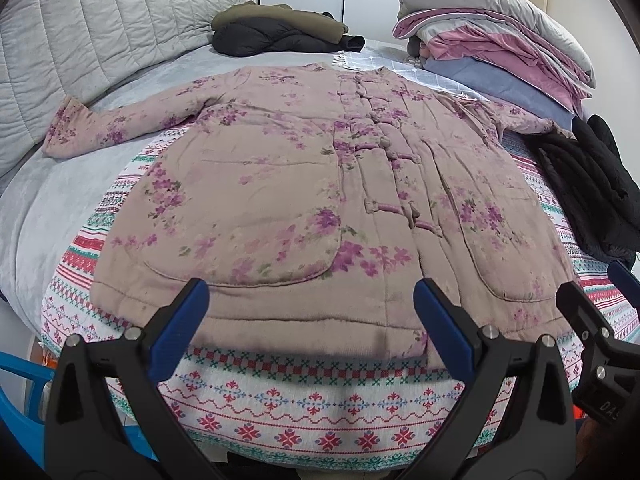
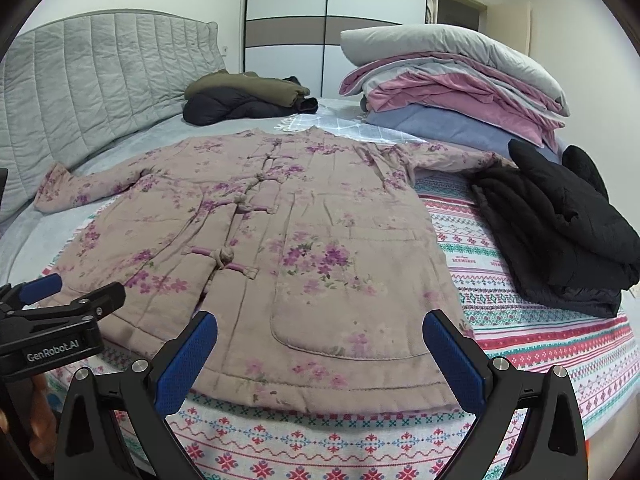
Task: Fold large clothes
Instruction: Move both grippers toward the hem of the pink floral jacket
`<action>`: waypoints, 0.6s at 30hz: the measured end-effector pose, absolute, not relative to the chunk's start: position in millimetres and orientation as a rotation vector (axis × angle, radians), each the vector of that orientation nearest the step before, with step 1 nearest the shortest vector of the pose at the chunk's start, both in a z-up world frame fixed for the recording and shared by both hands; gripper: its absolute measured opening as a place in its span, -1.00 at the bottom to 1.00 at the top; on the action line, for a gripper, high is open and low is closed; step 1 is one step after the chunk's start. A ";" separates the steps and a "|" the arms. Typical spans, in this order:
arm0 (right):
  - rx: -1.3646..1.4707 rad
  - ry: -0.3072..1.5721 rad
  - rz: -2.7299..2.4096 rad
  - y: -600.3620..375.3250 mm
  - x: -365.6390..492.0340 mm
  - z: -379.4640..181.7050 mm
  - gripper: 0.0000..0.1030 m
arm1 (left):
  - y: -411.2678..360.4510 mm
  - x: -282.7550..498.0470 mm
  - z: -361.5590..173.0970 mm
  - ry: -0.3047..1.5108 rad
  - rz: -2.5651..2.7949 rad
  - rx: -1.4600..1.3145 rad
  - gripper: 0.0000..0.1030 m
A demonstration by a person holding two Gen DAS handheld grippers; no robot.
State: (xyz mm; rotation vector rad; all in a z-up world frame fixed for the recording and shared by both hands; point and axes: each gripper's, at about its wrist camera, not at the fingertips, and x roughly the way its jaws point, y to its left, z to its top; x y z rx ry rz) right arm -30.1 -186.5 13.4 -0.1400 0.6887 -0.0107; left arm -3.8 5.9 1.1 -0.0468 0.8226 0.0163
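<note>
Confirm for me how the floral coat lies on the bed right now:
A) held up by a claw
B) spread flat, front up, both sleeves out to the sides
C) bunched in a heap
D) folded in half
B: the floral coat lies flat with its knot buttons facing up, both sleeves stretched outward, and neither claw touches it.

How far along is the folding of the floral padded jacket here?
Done: the floral padded jacket lies flat, buttoned, sleeves spread on the patterned blanket. In hand: nothing; the left tool and right tool hover open over its hem. Left: every fold.
</note>
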 end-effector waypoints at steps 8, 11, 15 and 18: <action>-0.057 0.605 0.041 -198.4 -48.3 23.9 1.00 | 19.0 -11.8 7.4 0.816 0.012 -0.107 0.97; -0.015 0.668 0.004 -214.1 -43.1 20.0 1.00 | 33.4 -16.2 9.3 0.780 0.050 -0.131 0.97; 0.016 0.703 -0.050 -239.9 -43.7 17.0 1.00 | 65.2 -19.7 8.0 0.773 0.059 -0.200 0.97; 0.056 0.763 -0.084 -264.3 -42.5 12.7 1.00 | 97.8 -22.1 4.4 0.771 0.088 -0.290 0.97</action>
